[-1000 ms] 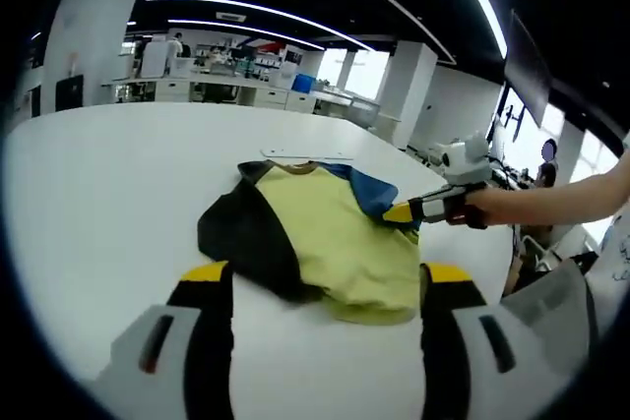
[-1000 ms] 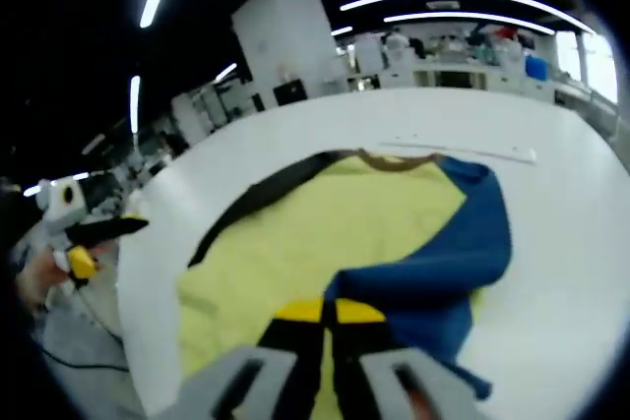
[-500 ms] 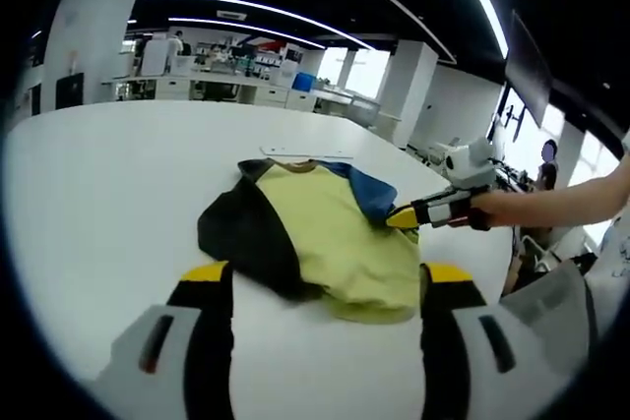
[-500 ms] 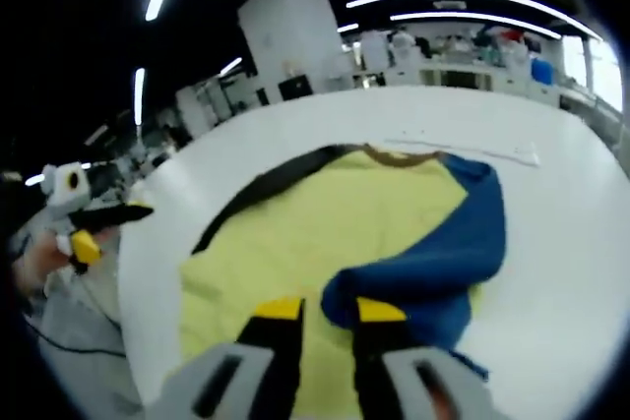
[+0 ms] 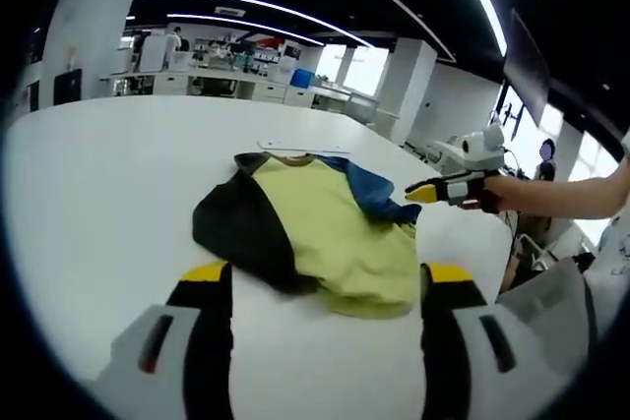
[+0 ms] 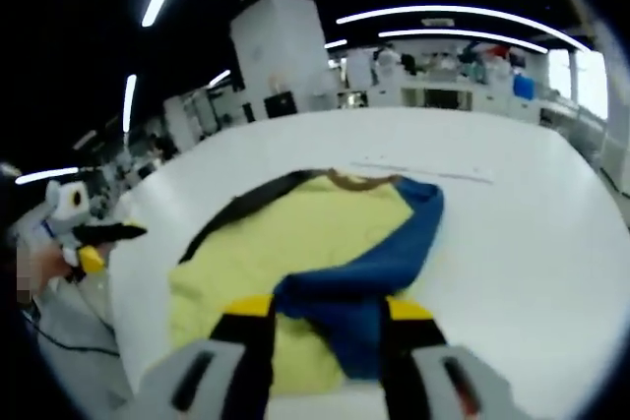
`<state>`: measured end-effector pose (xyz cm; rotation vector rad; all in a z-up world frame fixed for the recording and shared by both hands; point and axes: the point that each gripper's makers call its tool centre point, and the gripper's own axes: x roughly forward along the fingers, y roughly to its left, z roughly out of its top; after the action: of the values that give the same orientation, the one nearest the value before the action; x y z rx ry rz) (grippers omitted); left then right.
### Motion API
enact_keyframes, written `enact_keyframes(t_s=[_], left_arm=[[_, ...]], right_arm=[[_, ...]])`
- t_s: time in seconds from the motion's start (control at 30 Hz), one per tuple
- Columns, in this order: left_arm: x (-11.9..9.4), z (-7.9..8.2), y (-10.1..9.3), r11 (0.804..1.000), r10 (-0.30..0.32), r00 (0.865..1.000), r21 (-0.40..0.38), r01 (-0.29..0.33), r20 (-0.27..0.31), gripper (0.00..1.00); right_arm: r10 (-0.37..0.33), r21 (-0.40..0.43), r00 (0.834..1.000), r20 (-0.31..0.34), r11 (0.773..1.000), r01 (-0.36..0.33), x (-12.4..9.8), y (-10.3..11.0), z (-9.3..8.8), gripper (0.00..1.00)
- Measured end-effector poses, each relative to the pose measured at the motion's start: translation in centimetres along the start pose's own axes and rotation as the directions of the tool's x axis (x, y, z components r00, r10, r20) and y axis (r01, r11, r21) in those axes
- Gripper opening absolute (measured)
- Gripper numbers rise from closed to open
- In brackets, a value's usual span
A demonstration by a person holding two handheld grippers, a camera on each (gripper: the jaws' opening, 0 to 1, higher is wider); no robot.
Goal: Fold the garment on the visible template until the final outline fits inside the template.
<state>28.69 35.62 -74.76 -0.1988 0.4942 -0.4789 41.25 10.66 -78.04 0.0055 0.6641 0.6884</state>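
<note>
The garment (image 5: pixel 315 233), a yellow top with one black sleeve (image 5: pixel 241 233) and one blue sleeve (image 6: pixel 369 277), lies bunched on the white table (image 5: pixel 98 174), both sleeves folded inward, probably to narrow its outline. The left gripper (image 5: pixel 325 287) stands wide and empty; the right gripper (image 6: pixel 325 310) is parted, holding nothing. The template is hard to make out: just a thin strip (image 6: pixel 423 170) beyond the collar.
</note>
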Motion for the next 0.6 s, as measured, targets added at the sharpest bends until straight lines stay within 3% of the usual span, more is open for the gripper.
enact_keyframes(t_s=[0.27, 0.37, 0.6], left_arm=[[0.1, -0.2, -0.2, 1.000, -0.002, 1.000, -0.002, 0.002, -0.003, 0.75], [0.1, -0.3, -0.1, 1.000, -0.001, 1.000, -0.003, 0.001, -0.003, 0.75], [0.2, -0.5, -0.1, 1.000, -0.002, 1.000, -0.006, 0.002, -0.008, 0.74]], right_arm=[[-0.072, 0.123, 0.997, -0.005, 0.990, 0.072, -1.0, -4.0, -1.3, 0.33], [-0.081, 0.135, 0.997, -0.018, 0.987, 0.082, -1.4, -4.1, -2.1, 0.32], [-0.021, 0.204, 0.998, -0.054, 0.978, 0.032, -1.1, -3.4, -4.6, 0.31]])
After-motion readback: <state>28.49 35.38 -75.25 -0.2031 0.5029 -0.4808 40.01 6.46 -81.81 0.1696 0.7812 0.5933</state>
